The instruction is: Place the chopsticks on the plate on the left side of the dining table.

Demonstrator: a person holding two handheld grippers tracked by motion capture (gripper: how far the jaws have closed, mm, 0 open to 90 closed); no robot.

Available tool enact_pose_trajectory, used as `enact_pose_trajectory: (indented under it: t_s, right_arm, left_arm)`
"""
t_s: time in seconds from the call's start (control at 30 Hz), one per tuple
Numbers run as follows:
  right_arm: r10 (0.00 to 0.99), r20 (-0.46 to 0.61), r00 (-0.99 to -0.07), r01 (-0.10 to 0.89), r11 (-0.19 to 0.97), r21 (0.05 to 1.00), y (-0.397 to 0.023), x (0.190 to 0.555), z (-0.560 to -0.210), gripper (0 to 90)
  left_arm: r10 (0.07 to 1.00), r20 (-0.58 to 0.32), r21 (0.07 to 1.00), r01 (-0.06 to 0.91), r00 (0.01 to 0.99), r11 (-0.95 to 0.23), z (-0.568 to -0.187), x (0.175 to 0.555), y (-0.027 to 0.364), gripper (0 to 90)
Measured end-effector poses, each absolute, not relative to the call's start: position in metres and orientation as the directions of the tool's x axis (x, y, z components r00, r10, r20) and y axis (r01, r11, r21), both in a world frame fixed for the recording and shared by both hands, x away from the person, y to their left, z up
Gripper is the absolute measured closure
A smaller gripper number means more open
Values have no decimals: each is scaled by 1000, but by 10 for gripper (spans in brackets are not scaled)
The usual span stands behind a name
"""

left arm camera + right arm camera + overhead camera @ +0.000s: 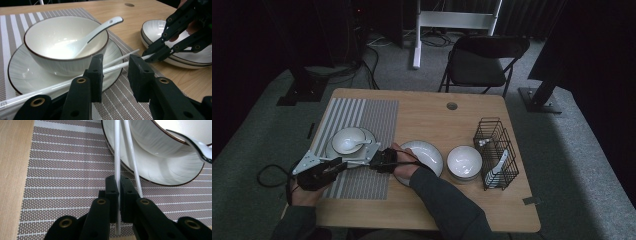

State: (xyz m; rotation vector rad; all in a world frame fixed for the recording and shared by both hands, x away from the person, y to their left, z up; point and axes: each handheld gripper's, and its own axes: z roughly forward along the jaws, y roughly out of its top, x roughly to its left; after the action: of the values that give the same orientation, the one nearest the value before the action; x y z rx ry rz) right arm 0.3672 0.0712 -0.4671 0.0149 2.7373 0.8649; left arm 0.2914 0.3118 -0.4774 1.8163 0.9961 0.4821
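A white bowl (347, 140) holding a white spoon (362, 142) stands on a white plate (367, 150), which sits on the striped placemat (362, 115). Two white chopsticks (117, 65) lie across the plate's near rim (22, 85). My right gripper (118, 181) is shut on one chopstick (117, 150); the second chopstick (130, 147) runs free beside its right jaw. My left gripper (116, 62) stands open low over the mat, and a chopstick crosses the gap between its jaws without the pads pressing it. Opposite it, the right gripper (151, 56) pinches the chopstick's end.
To the right of the mat lies a stack of shallow plates (429, 150), then a stack of white bowls (464, 161) and a black wire basket (497, 150) with spoons in it. A folding chair (484, 55) stands behind the table.
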Motion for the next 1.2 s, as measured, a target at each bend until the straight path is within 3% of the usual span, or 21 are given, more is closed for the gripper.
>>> enact_pose_trajectory:
  t_s: [1.2]
  right_arm:
    - [68,-238,-969,-72,843,533,74,372,-477,864]
  left_arm:
    - [795,-144,841,497,589,-216,-506,302,300,696]
